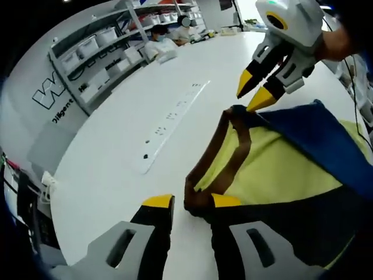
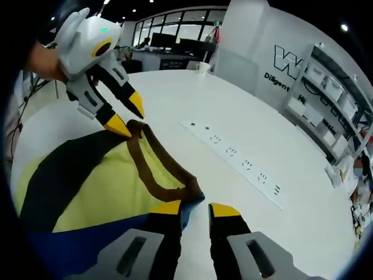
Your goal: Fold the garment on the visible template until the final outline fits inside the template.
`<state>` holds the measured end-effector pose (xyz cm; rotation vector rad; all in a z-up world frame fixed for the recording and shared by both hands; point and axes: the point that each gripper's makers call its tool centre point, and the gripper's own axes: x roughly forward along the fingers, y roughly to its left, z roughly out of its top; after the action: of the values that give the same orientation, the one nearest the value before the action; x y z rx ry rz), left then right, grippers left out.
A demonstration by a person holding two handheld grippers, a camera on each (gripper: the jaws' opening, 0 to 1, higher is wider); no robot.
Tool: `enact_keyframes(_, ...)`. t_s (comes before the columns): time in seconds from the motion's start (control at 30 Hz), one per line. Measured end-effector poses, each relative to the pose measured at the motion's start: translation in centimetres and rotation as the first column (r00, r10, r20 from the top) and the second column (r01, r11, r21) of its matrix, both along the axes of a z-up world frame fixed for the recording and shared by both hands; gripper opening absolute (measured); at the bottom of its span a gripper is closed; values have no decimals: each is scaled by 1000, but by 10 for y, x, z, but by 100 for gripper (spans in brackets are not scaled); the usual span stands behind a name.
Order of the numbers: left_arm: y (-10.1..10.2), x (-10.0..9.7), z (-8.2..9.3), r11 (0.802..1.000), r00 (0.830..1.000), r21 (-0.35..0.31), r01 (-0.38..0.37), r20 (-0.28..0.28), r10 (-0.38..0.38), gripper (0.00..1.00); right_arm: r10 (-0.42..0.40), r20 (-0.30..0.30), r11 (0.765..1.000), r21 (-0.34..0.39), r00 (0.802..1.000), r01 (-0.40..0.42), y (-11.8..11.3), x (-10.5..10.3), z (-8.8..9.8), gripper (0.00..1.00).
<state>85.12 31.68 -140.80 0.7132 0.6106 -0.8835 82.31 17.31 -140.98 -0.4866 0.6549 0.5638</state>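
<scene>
Garment [image 1: 280, 169] flat on table [image 1: 116, 157], brown neckline facing power strip [image 1: 175, 119]

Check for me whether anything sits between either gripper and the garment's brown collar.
Nothing visible does. The left gripper and right gripper are both right at the garment, jaws open at its brown collar.

Large dark letters are seen on the white wall [image 1: 49, 96] at the left of the left gripper view, beginning with "W", with a smaller line below read as "Diligent". The same wall [image 2: 280, 70] is seen at the upper right of the right gripper view, where "W" and "Diligent" are read; the rest is cut off by shelving
</scene>
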Motion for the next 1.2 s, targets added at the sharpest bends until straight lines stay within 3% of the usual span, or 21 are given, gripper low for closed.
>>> enact_keyframes(0.07,-1,-1,6,1000,1000,-25,-3,9,3,41,17,35,1000,-3,999,-17,-1,0,5,24)
enact_keyframes(0.2,1,-4,11,999,1000,-51,-21,8,21,52,15,38,1000,20,999,-16,-2,-3,8,34)
enact_keyframes(0.37,3,-6,22,995,997,-85,-46,50,50,78,9,54,998,55,998,-12,-2,-14,15,42)
enact_keyframes(0.5,5,-12,29,995,997,-90,-36,71,42,75,26,52,998,50,998,-28,-3,-23,14,47)
enact_keyframes(0.8,2,-31,33,990,997,-134,-45,49,52,83,37,50,995,96,998,-42,1,-43,23,60)
enact_keyframes(0.97,3,-44,38,985,998,-163,-52,27,57,87,78,64,993,87,995,-83,6,-55,31,65)
enact_keyframes(1.2,8,-56,49,984,997,-172,-55,37,62,90,99,71,988,114,993,-107,14,-69,40,73)
